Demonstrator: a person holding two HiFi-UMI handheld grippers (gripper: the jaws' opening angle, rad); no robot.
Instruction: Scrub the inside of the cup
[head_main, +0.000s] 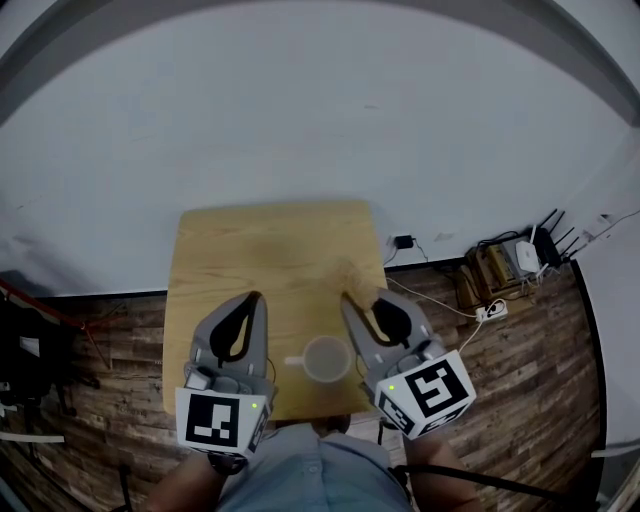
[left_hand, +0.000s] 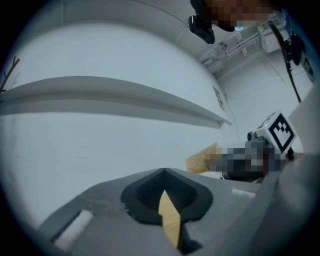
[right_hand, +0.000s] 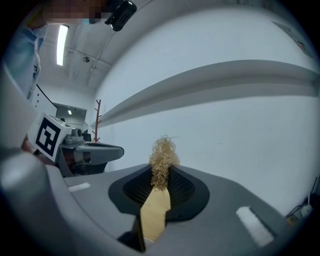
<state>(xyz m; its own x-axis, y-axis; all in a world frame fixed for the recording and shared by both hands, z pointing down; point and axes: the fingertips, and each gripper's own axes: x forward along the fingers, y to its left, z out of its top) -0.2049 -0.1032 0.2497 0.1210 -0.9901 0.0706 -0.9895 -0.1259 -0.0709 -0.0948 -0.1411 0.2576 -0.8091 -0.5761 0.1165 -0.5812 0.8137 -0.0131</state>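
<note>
Nearest the person, a pale round cup (head_main: 326, 358) with a small side handle stands upright on the light wooden table (head_main: 230, 250). It sits close to the table's near edge, between the bodies of the two tools, mouth up and handle turned toward the left one. By its look it is light, stiff and smooth-walled, so it would probably slide or tip under a scrubbing push unless steadied. The handle, or the wall on the handle side, seems the sensible place to take hold, since that leaves the mouth free. Whether it is glass, ceramic or plastic I cannot tell, so it is best treated as breakable.

A little farther out, the left tongs (head_main: 256, 298) are closed tight with nothing pinched. In the left gripper view the tips meet, and only a sliver of table shows through the gap below. They stand beside the cup without touching it, and would have to open before taking the handle.

The right tongs (head_main: 348, 297) are clamped on a straw-coloured fibrous scrubbing tuft (right_hand: 162, 159) that looks soft and springy. It sticks out beyond the tips over the table, past the cup and not inside it.

Beyond stands a plain pale wall (head_main: 320, 120).
</note>
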